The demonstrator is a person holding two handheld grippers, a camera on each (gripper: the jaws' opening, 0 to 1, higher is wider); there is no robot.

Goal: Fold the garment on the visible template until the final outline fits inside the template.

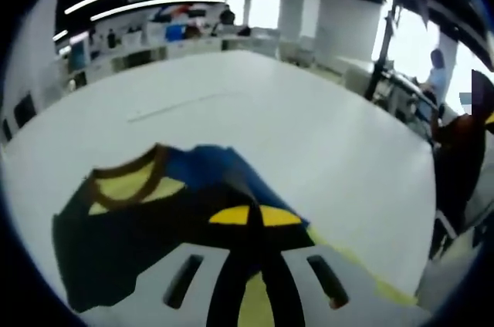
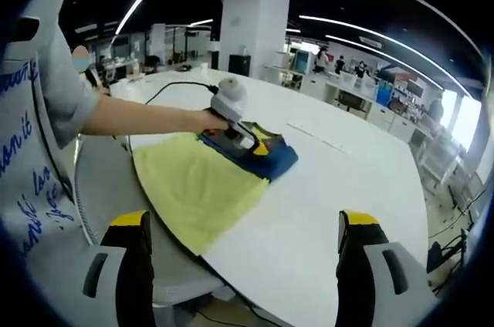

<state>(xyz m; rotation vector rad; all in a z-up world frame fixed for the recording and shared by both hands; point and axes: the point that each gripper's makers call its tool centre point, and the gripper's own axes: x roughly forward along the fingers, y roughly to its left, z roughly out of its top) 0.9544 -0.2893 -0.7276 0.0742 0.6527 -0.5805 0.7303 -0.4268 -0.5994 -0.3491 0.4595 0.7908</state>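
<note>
- Garment (image 2: 202,180), yellow with navy panels and a brown-trimmed collar, is lying on the white surface (image 2: 347,173) at the edge nearest the person, one yellow part hanging over that edge.
- Left claw (image 2: 245,138) is sitting at the navy end of the garment in the right gripper view; in the left gripper view its jaws are drawn together with navy and yellow cloth (image 1: 255,219) between them, so it is clenched on the garment.
- Right claw (image 2: 243,265) is hovering released, jaws wide apart, nothing between them, off the near edge of the surface, apart from the cloth.
- No template outline is readable under the cloth; cannot tell its bounds.
- Handling guess: cloth looks light, soft and limp, likely sagging and creasing when lifted; slipping is possible on the smooth top.
- Best hold is probably a hem corner or an outer edge, pinching one layer only.
- Surface is large, white, smooth; a black cable (image 2: 174,88) is running across it on the far side of the garment.
- Room is an open office with a white pillar (image 2: 251,26), strip ceiling lights and desks behind.
</note>
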